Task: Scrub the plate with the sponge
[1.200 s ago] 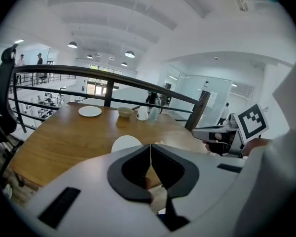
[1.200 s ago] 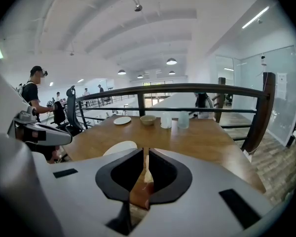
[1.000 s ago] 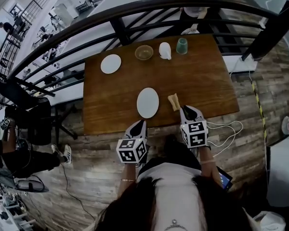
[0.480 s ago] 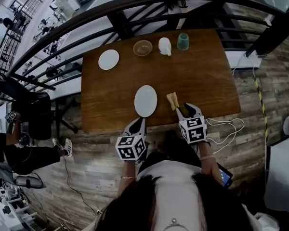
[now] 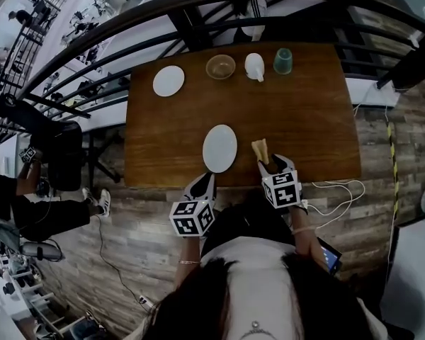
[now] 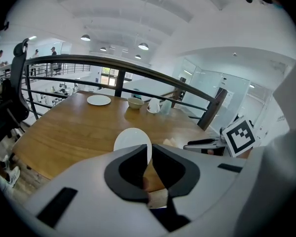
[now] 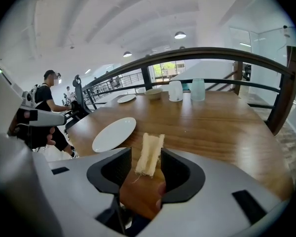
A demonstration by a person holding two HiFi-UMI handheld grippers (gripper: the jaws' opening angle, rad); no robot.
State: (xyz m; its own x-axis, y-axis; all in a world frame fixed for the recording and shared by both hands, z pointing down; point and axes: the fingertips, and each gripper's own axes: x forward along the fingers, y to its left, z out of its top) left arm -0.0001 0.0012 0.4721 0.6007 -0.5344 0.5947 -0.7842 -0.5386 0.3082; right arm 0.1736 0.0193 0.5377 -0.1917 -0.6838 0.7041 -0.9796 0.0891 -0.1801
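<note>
An oval white plate point(image 5: 219, 148) lies on the wooden table point(image 5: 304, 119) near its front edge. A narrow tan sponge point(image 5: 259, 149) lies just right of it. My right gripper point(image 5: 276, 163) is at the sponge's near end; its jaws have just been opening. In the right gripper view the sponge point(image 7: 149, 154) lies between the spread jaws of the right gripper point(image 7: 147, 156), and the pads are not pressing on it. My left gripper point(image 5: 206, 180) hovers at the table's front edge below the plate. In the left gripper view the left gripper point(image 6: 150, 151) is shut and empty, with the plate point(image 6: 132, 139) ahead.
At the table's far side stand a second white plate point(image 5: 168, 81), a bowl point(image 5: 220, 66), a white jug point(image 5: 254, 66) and a green glass point(image 5: 282, 61). A dark curved railing point(image 5: 198, 6) runs behind the table. Cables point(image 5: 336, 190) lie on the floor to the right.
My right gripper has moved forward and down to the sponge, and its jaws have spread from shut to wide. The left gripper has stayed at the table's edge.
</note>
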